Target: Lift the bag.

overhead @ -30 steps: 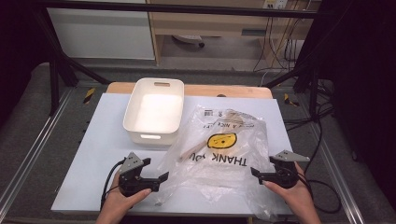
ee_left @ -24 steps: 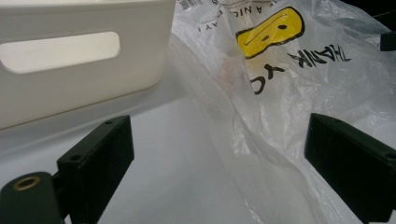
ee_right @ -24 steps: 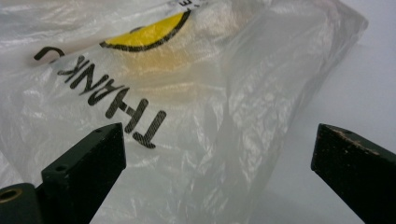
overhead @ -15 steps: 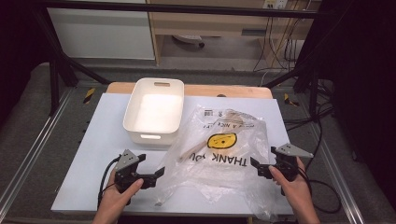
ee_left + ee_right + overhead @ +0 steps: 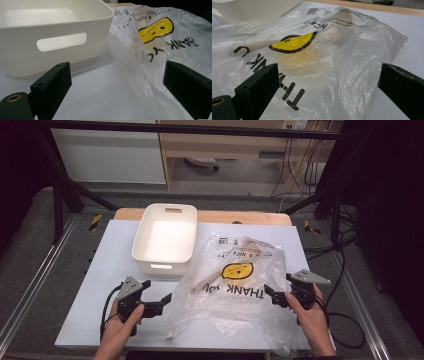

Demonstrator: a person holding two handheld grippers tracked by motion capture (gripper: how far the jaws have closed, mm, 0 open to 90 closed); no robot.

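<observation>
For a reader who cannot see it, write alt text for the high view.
A crumpled clear plastic bag with a yellow smiley and THANK YOU print lies on a white table, a person's open left gripper and right gripper at its edges. An empty white bin stands beside it.

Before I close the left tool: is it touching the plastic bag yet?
Cannot tell. In the left gripper view the open left tool has the plastic bag edge running between its jaws, but no view plainly shows contact or a gap.
</observation>
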